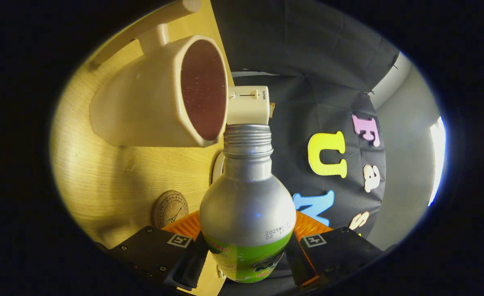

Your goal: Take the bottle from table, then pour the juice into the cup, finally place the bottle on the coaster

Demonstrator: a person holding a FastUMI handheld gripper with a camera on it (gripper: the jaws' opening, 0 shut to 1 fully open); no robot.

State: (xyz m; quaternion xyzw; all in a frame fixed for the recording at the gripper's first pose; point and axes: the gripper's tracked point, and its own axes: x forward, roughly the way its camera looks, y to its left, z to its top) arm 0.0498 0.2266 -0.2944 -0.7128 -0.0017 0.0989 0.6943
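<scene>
At the far left of the frame runs a pale wood-grain table [102, 181], its surface seen rolled on edge so the grain streaks sideways. Low on it, just ahead of the left finger, lies a small round coaster [169, 208], brownish and embossed with a ring of lettering too small to make out. In the upper left sits a cream cup [151, 102], smooth and matte, with faceted sides, a stubby handle and a dark reddish interior; its mouth faces the bottle's neck. Just right of the cup's rim is a cream, boxy appliance part [248, 105] with a dial mark, directly beyond the bottle's open threaded mouth. The bottle [248, 197] fills the lower centre: brushed silver metal, bulbous shoulder, ribbed uncapped neck, green label lower down. The gripper [248, 246] clamps it, both fingers pressing the body's sides near the label. Crumpled black cloth wall [307, 61] spans the right.
</scene>
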